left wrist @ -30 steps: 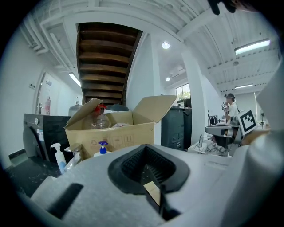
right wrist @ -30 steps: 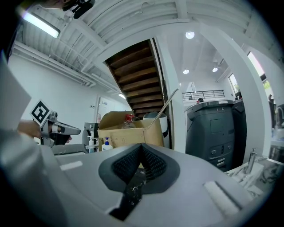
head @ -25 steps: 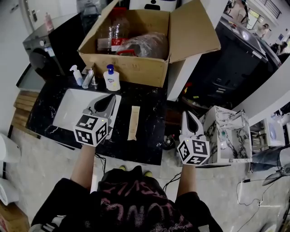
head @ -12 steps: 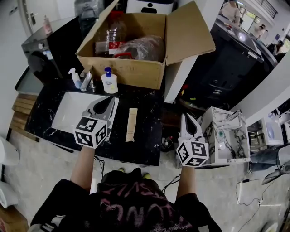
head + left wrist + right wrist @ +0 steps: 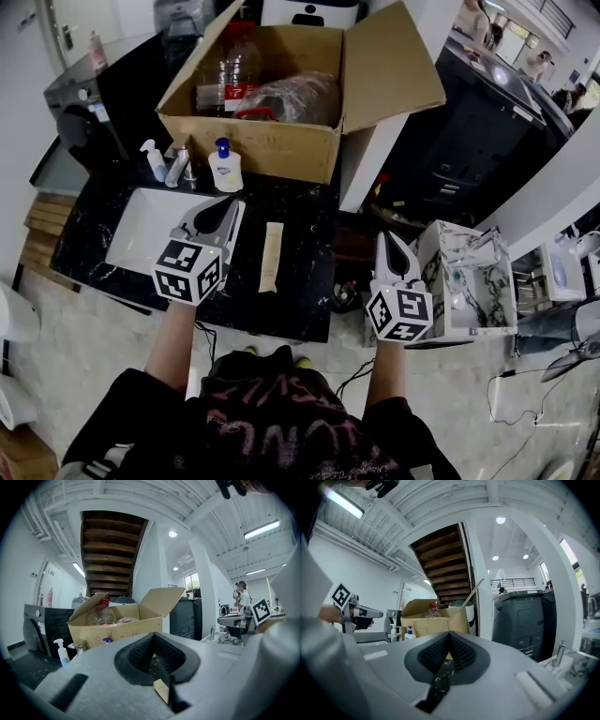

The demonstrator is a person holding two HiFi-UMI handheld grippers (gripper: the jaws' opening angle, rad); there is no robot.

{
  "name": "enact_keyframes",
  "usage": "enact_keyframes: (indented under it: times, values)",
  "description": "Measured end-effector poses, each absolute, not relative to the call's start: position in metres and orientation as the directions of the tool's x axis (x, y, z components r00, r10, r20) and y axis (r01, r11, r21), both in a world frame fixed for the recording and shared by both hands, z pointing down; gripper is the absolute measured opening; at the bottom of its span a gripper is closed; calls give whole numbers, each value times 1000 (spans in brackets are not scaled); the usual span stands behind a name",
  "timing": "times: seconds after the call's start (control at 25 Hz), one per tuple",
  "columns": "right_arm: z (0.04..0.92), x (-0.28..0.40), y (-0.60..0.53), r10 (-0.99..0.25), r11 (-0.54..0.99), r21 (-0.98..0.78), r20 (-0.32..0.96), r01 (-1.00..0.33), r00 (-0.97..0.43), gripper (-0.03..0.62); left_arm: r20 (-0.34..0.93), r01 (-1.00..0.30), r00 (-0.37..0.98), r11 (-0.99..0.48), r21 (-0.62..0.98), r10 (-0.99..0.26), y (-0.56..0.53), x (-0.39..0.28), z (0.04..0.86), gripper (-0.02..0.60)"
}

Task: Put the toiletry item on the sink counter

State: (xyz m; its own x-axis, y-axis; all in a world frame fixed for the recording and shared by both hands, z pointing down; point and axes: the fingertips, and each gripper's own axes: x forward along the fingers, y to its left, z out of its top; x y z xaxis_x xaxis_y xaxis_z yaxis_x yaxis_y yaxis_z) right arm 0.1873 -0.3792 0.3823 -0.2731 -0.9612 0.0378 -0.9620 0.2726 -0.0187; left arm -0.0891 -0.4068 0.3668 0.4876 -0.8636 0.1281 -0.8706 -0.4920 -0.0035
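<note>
Both the left gripper point(image 5: 231, 202) and right gripper point(image 5: 390, 236) hover unmoved, apparently closed.

Black marbled tabletop point(image 5: 302, 274), centre-left of frame, with a white sink point(image 5: 141, 234) set into its left part. Open cardboard box point(image 5: 272, 145) stands at the rear. In front of it: spray bottle point(image 5: 155, 161), tap point(image 5: 180, 165), blue-capped pump bottle point(image 5: 225, 169). Flat beige packet point(image 5: 271, 256) lies right of the sink.

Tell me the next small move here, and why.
Probably just draw the left gripper back. The beige packet already lies flat on the black counter beside the basin, and both it and the right gripper are shut and empty.
</note>
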Motion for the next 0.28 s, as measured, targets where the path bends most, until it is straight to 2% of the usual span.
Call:
enact_keyframes:
  times: [0.28]
  values:
    - [383,196,-383,-964,262,-23,35,-965,-263,9,110,-871,487,-491,-10,-867,-409,-89,362,-2]
